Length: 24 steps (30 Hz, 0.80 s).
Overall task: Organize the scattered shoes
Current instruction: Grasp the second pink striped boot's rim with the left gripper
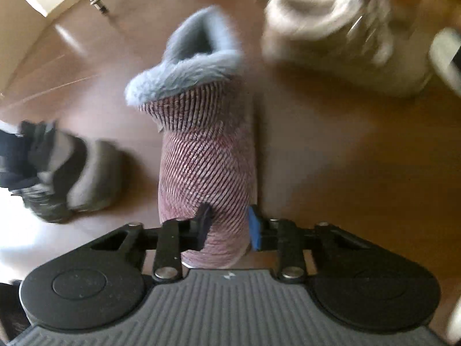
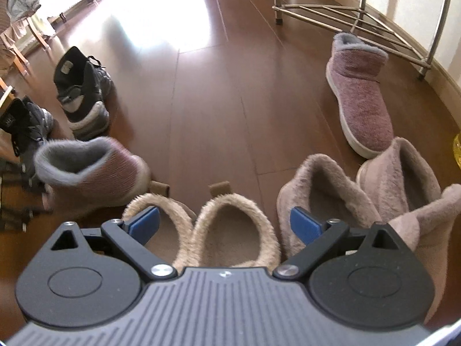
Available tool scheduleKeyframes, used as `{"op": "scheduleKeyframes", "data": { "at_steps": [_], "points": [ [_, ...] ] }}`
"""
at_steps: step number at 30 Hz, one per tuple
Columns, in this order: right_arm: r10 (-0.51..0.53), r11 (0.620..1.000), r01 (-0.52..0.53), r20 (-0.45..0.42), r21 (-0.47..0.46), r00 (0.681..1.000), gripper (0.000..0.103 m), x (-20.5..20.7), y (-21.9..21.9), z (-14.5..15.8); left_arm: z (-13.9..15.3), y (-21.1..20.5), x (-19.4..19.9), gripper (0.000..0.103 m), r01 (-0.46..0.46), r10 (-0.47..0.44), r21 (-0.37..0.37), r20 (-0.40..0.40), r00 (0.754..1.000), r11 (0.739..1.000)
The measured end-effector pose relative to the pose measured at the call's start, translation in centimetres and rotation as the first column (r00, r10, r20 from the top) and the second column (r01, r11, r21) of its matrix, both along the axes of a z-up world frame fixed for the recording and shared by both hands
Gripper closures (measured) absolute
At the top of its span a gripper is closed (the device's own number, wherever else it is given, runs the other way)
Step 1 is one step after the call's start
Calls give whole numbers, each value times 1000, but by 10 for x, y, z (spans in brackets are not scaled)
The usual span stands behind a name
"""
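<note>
Pink ribbed knit, trimmed with grey-blue fleece at the collar, forms the held bootie point(image 1: 206, 158), whose toe end is clamped between the jaws of the left gripper point(image 1: 227, 227); the picture is smeared by motion blur. In the right wrist view this same bootie point(image 2: 95, 176) appears blurred at the left, just beside a pair of tan fleece-lined slippers point(image 2: 201, 230). The slippers stand side by side on the brown wooden floor point(image 2: 216, 109), directly ahead of the right gripper point(image 2: 224, 225), whose jaws stand wide apart and grip nothing. Just right of the slippers stand two beige-pink plush boots point(image 2: 360, 196), touching one another. Beyond these boots, near the foot of a metal shoe rack point(image 2: 360, 20), the matching pink bootie point(image 2: 360, 92) lies on the floor, well apart from the held bootie. Left of the held bootie, two black sneakers point(image 2: 83, 92) stand well apart from the rack. In the left wrist view a black and grey sneaker point(image 1: 52, 170) lies left of the held bootie, and a pale plush shape point(image 1: 340, 28), too blurred to identify, lies to its upper right.
</note>
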State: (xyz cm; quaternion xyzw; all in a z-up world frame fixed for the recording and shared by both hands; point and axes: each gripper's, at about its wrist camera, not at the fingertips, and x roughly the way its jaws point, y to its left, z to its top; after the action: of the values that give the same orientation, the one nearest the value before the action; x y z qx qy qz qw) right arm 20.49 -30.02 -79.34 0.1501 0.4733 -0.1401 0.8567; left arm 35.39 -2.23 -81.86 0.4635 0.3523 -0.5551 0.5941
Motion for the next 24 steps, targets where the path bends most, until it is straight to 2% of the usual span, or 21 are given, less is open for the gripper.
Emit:
{"op": "scheduleKeyframes", "data": {
  "at_steps": [3,4,6,7,8,11,13,17,19,21,24],
  "points": [
    [19,1000,-19,12,3,1000,5,-1,3,3,8,8,-2,63,-62,62,-39,19,998,997],
    [17,1000,-17,14,10,1000,5,-2,3,4,13,14,6,61,-126,126,-65,6,992,990],
    [9,999,-10,16,30,1000,5,-2,3,3,16,20,21,48,-207,203,-76,-55,978,975],
    [6,999,-7,17,41,1000,5,-2,4,2,13,22,33,48,-259,247,-69,-148,958,963],
    [4,999,-5,17,52,1000,5,-1,4,1,8,22,36,48,-271,255,-65,-183,949,960],
    [9,997,-11,16,78,1000,5,0,9,0,-11,21,44,48,-315,292,-45,-275,916,948],
    [26,997,-27,18,76,1000,5,-1,13,0,-19,20,44,48,-373,336,-60,-317,887,926],
    [37,997,-39,22,62,999,5,-3,17,1,-18,23,30,58,-416,364,-76,-363,858,906],
    [37,997,-39,32,72,999,5,-2,18,0,-18,17,11,61,-420,367,-85,-354,860,903],
    [48,996,-51,39,78,998,6,4,23,-1,-15,10,0,61,-457,410,-86,-316,856,885],
    [92,991,-97,49,95,995,6,20,42,-6,-8,6,-5,62,-476,444,-82,-254,860,876]
  ]
}}
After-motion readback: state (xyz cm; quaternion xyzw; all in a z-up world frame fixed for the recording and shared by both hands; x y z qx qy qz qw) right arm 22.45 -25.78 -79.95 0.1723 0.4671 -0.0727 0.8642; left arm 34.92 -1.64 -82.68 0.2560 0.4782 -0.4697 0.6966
